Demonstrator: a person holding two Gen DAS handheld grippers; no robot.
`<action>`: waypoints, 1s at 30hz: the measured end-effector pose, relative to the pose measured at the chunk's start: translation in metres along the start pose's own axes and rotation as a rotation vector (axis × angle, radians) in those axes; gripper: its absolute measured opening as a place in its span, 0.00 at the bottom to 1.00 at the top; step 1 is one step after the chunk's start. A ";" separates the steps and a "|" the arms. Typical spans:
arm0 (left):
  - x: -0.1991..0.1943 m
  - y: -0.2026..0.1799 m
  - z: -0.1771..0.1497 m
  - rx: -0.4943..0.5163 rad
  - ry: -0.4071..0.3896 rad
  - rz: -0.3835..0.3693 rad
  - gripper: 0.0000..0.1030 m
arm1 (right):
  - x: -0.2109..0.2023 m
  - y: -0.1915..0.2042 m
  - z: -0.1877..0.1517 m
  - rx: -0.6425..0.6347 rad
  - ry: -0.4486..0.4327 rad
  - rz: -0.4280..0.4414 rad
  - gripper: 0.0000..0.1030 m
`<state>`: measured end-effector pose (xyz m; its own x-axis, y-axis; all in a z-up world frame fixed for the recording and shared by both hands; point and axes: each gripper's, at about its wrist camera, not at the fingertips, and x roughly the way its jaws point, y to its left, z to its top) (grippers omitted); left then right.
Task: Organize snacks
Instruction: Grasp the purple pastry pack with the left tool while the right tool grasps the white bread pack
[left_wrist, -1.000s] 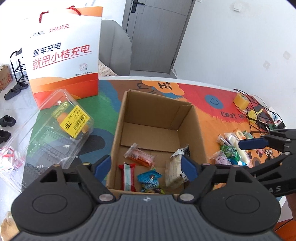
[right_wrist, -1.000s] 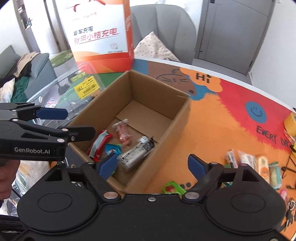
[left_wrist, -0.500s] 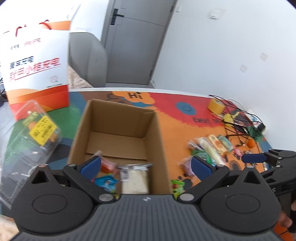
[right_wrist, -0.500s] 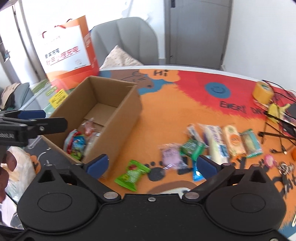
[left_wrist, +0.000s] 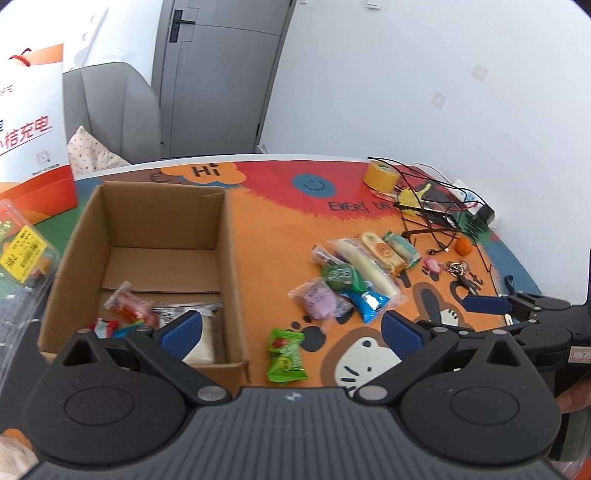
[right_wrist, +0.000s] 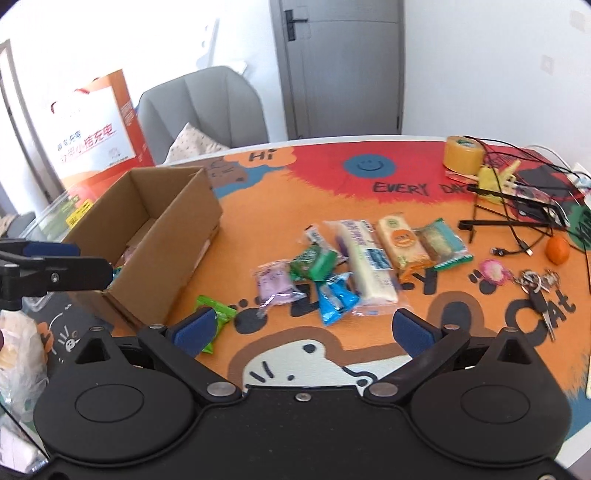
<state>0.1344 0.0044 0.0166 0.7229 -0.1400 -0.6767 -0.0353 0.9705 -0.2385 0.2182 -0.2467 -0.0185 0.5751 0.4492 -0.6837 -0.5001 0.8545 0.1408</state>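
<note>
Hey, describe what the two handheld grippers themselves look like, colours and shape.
Both grippers, left and right, are matte black plastic: two round-lobed bodies, silver pivot screws, angular linkage arms and blue finger pads. The left has a ribbed grey centre panel.

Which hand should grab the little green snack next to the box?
Probably the left. The left gripper is open with the green snack lying right between its fingers. The right gripper is open too, but the snack sits off by its left finger.

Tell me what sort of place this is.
Probably a room in a home, set up for a tidying chore: a table under a cartoon mat, a grey upholstered chair with a cushion, a grey door, and wrapped snacks beside a cardboard box.
</note>
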 end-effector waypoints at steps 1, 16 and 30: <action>0.001 -0.003 0.000 0.004 -0.003 -0.003 1.00 | -0.001 -0.003 -0.003 0.008 -0.012 -0.008 1.00; 0.051 -0.039 0.016 0.029 0.015 -0.032 0.87 | 0.017 -0.051 -0.021 0.087 -0.119 -0.057 0.99; 0.118 -0.037 0.017 -0.052 0.117 0.006 0.56 | 0.059 -0.065 -0.019 0.174 -0.106 -0.050 0.70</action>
<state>0.2328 -0.0449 -0.0425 0.6374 -0.1593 -0.7539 -0.0772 0.9603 -0.2682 0.2726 -0.2810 -0.0821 0.6662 0.4218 -0.6150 -0.3546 0.9046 0.2363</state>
